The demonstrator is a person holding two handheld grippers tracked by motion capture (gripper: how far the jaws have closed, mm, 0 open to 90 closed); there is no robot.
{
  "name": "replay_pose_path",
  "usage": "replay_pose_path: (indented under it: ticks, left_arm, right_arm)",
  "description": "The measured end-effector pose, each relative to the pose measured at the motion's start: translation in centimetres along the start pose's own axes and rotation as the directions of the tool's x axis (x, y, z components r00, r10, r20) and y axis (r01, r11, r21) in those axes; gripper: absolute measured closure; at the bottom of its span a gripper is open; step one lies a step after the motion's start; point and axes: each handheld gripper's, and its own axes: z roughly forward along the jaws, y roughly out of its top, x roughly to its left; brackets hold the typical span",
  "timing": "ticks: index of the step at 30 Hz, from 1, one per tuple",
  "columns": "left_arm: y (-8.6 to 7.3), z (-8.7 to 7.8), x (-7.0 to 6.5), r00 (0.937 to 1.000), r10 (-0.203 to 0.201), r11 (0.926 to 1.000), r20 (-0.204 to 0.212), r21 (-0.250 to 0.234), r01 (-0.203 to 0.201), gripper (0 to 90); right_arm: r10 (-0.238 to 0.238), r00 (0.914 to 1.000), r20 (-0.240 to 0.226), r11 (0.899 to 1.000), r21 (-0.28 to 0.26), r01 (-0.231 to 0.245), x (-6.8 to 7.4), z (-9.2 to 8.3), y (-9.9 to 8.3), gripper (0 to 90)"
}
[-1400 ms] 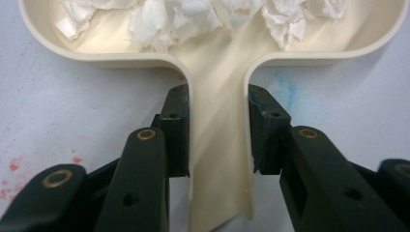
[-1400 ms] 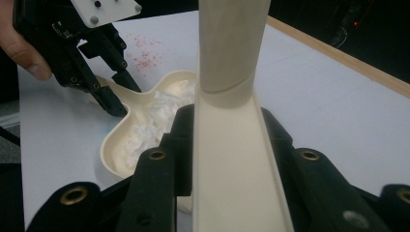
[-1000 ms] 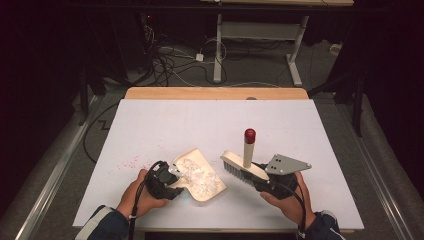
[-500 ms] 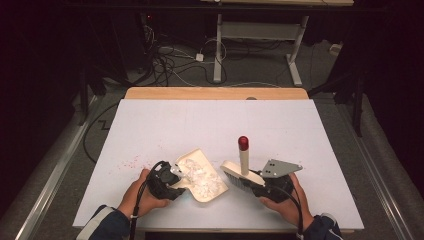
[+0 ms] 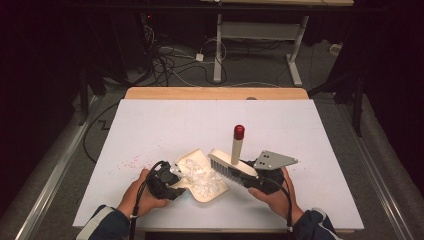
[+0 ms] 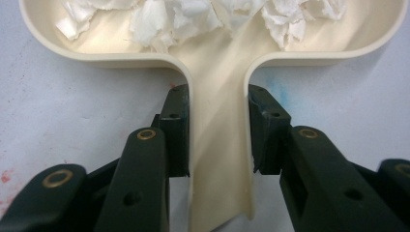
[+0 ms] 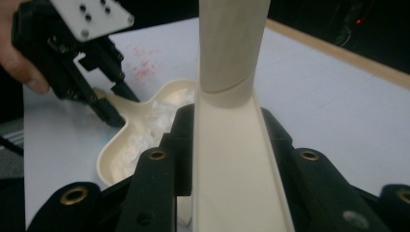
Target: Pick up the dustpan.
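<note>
A cream dustpan (image 5: 196, 156) lies on the white table near its front edge, with torn white paper scraps (image 5: 201, 175) in its tray. My left gripper (image 5: 173, 176) is shut on the pan's narrow handle (image 6: 220, 145), one black jaw on each side of it. The scraps (image 6: 159, 19) lie just past the jaws. My right gripper (image 5: 254, 176) is shut on the flat back of a cream brush (image 7: 227, 159). The brush's bristles (image 5: 225, 170) sit at the pan's right rim, and its red-tipped handle (image 5: 239, 132) points up. In the right gripper view the dustpan (image 7: 145, 130) and the left gripper (image 7: 111, 104) lie ahead on the left.
Red specks (image 5: 134, 162) are scattered on the table to the left of the pan. A wooden strip (image 5: 215, 93) edges the table's far side. Beyond it, cables (image 5: 170, 60) and a desk frame (image 5: 220, 45) stand on the dark floor.
My right gripper has carried the brush left, bringing the bristles up against the dustpan's right rim. The left gripper and the pan have stayed put.
</note>
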Motion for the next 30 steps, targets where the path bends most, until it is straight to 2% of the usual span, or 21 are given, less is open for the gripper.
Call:
replay_pose_path:
  ticks: [2,5,12,14,16,22,24,26,28,30]
  left_arm:
    - [-0.1,-0.3,0.1,1.0,-0.006,1.0,0.003,-0.007,0.006,63.6]
    - [-0.3,-0.9,0.3,0.9999,-0.015,0.9997,0.005,-0.017,0.015,63.5]
    - [-1.1,-1.7,0.3,0.9995,-0.027,0.9994,0.016,-0.019,0.028,63.5]
    - [-1.1,-1.5,0.3,0.9995,-0.029,0.9995,0.015,-0.011,0.029,63.5]
    - [-1.1,-1.3,0.3,0.9994,-0.03,0.9995,0.017,-0.006,0.03,63.5]
    - [-1.0,-1.0,0.3,0.9992,-0.035,0.9994,0.021,-0.003,0.035,63.5]
    - [-1.0,-0.9,0.3,0.9992,-0.034,0.9994,0.019,0.001,0.034,63.5]
    - [-1.0,-0.8,0.3,0.9992,-0.036,0.9994,0.02,0.002,0.036,63.5]
    - [-1.0,-0.7,0.3,0.9989,-0.043,0.9991,0.022,-0.004,0.043,63.6]
    - [-1.0,-0.7,0.4,0.9988,-0.044,0.999,0.022,-0.007,0.044,63.6]
  right_arm:
    - [0.002,0.9999,0.012,1.0,-0.009,-0.002,-0.3,-0.3,0.2,67.3]
    - [0.003,0.9993,0.038,1.0,0.007,-0.003,-0.7,0.0,-0.1,67.3]
    - [-0.049,0.9903,0.13,0.996,0.081,0.039,-0.8,1.2,-1.4,67.3]
    - [-0.032,0.9907,0.133,0.994,0.106,0.018,-0.8,1.7,-1.8,67.4]
    - [-0.025,0.992,0.123,0.994,0.11,0.011,-0.6,2.2,-2.1,67.4]
    - [0.005,0.9993,0.038,0.996,0.09,-0.009,1.1,3.6,-1.8,67.3]
    - [-0.001,1.0,-0.004,0.996,0.088,0.001,1.8,4.2,-1.5,67.3]
    - [-0.017,0.9997,-0.017,0.996,0.082,0.019,2.6,4.6,-1.1,67.3]
    - [-0.006,0.9988,-0.05,0.998,0.069,0.009,3.0,4.7,-0.7,67.4]
    - [-0.019,0.9986,-0.048,0.997,0.067,0.022,3.5,4.7,-0.3,67.4]
